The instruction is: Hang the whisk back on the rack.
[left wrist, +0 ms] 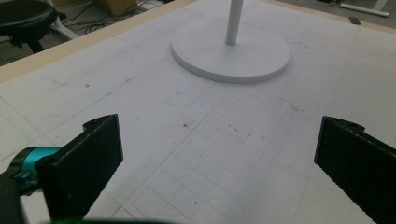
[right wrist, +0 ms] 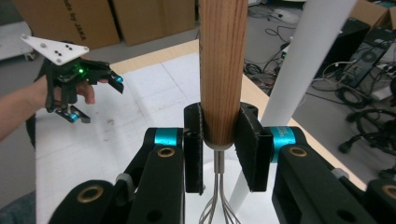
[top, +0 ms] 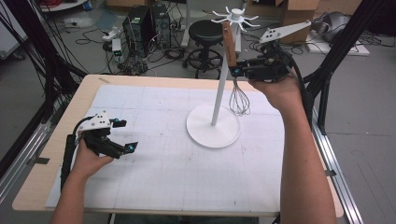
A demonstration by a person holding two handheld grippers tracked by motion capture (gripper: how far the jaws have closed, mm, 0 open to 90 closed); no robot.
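While the whisk hangs beside the hook rack, this entry records holdings and hazards.

Whisk (top: 232, 63): wooden handle, wire head downward; held upright in the air just beside the rack pole, head above the rack base.
Right gripper (top: 239, 70): jaws clamped on the lower end of the wooden handle, just above the metal collar, as the right gripper view shows.
Left gripper (top: 122, 135): jaws spread wide with nothing between them; low over the mat, well apart from the rack.
Hook rack (top: 235, 18): white pole on a round base, a ring of short hooks at the top; no utensil seen hanging on it.
Mat (top: 154, 154): white gridded sheet on the wooden table.
Containers: none on the table; the rack is the only holder, and it appears unloaded.
Risk, tipping: the handle may knock the thin pole and rock the stand, since the left gripper does not steady the base.
Risk, missed hook: whether the handle top has a hanging loop cannot be told; a poor catch would drop the whisk.
Risk, slip: the grip sits low on a smooth round handle, so it may pivot.
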